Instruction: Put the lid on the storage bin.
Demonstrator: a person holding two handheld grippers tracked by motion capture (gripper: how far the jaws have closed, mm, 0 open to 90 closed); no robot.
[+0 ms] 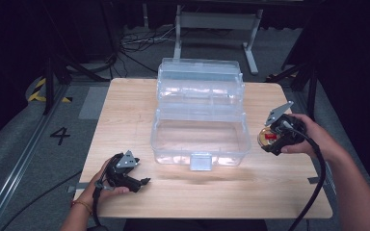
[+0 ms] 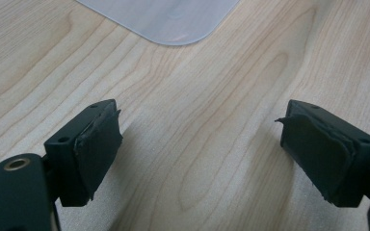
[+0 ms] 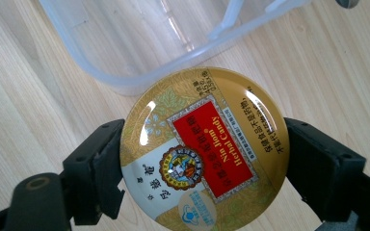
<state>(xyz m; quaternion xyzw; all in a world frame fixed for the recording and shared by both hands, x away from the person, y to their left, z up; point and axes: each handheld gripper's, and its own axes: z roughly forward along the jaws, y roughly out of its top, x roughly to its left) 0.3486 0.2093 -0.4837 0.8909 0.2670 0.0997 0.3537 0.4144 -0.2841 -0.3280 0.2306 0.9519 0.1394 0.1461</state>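
Held a round gold candy tin [image 3: 204,149] pinched at opposite rims by the right gripper [image 1: 280,136] fingers [image 3: 96,171], lifted off the tabletop [image 1: 125,110] near its right edge, just beside the right end of the clear box [image 1: 200,139]. Face of the tin turned toward the gripper's camera, label readable, both pads seated on the rim with no visible slip.

Judged the step in hand as carrying the tin over into the open lower tray of the box. Best done by keeping the tin level and the pinch steady, raising it enough to pass the near right corner of the box wall before moving inward, then lowering straight down into the middle of the tray rather than dragging across the rim. Smooth metal rim likely slippery, so no twisting on the way.

Left gripper [image 1: 125,173] rested near the front-left corner of the tabletop, fingers [image 2: 96,149] spread wide with nothing between them, well apart from the box.

Open room: bare wood along the right edge and the front edge. Raised lid and tiered trays stood at the back of the box, so approach from the right side or front looked freest; the latch [image 1: 201,161] jutted from the front wall.
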